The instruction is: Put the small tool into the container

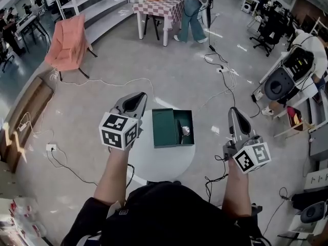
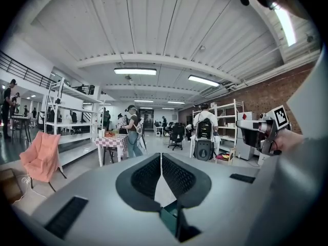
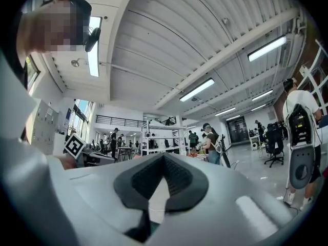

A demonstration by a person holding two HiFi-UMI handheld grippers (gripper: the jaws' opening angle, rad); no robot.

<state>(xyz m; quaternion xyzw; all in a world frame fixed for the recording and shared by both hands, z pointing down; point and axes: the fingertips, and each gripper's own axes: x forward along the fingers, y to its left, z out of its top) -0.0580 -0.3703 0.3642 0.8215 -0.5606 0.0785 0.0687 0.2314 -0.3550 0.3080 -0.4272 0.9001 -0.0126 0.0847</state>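
The person stood over a small round white table (image 1: 160, 164) and held one gripper in each hand, both raised above the floor and pointing away toward the far side of the room. The left gripper (image 1: 138, 98) hung just left of the green container (image 1: 165, 128), and its jaws were pressed together at the tips with nothing between them, as the left gripper view (image 2: 162, 160) showed. The right gripper (image 1: 233, 111) was well to the right of the container, past the table's edge, and its jaws were likewise closed on nothing (image 3: 164, 159).

The container lay open on the far part of the table. The small tool (image 1: 185, 131), a pale silvery piece, rested inside it, in its darker right half. Neither gripper touched the container or the tool.

Farther off, a pink-draped chair (image 1: 66, 41) stood at the far left, a checked-cloth table (image 1: 160, 5) stood at the far side with a person (image 1: 192, 13) beside it, and cables (image 1: 102, 82) trailed across the floor.
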